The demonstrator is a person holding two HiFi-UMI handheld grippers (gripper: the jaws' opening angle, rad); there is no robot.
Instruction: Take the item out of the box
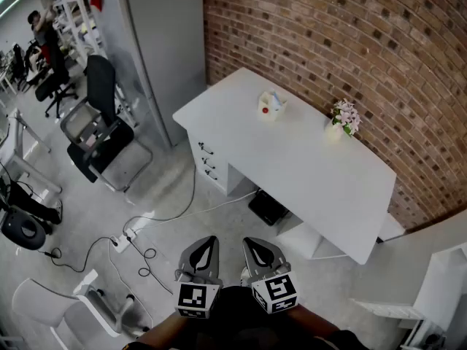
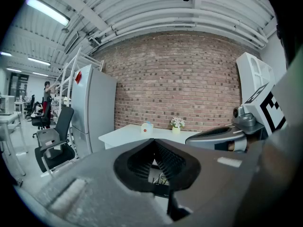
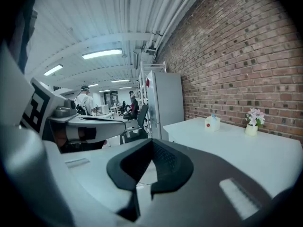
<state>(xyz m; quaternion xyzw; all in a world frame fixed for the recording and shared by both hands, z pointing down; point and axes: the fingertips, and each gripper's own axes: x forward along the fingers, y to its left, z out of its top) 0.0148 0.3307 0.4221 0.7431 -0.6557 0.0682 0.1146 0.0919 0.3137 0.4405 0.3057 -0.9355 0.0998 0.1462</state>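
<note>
A small white box [image 1: 271, 106] with a red spot stands on the white desk [image 1: 306, 173] near the brick wall. It also shows far off in the left gripper view, box [image 2: 147, 127], and in the right gripper view, box [image 3: 212, 123]. Both grippers hang side by side at the bottom of the head view, well short of the desk and over the floor. My left gripper [image 1: 211, 240] is shut with nothing in it, its tips meeting [image 2: 153, 141]. My right gripper [image 1: 250, 242] is also shut and empty [image 3: 151, 141].
A small pot of pink flowers [image 1: 343, 119] stands on the desk to the right of the box. A grey cabinet [image 1: 160, 42] and office chairs [image 1: 98, 133] are to the left. Cables [image 1: 139, 246] lie on the floor. A black device [image 1: 268, 206] sits under the desk.
</note>
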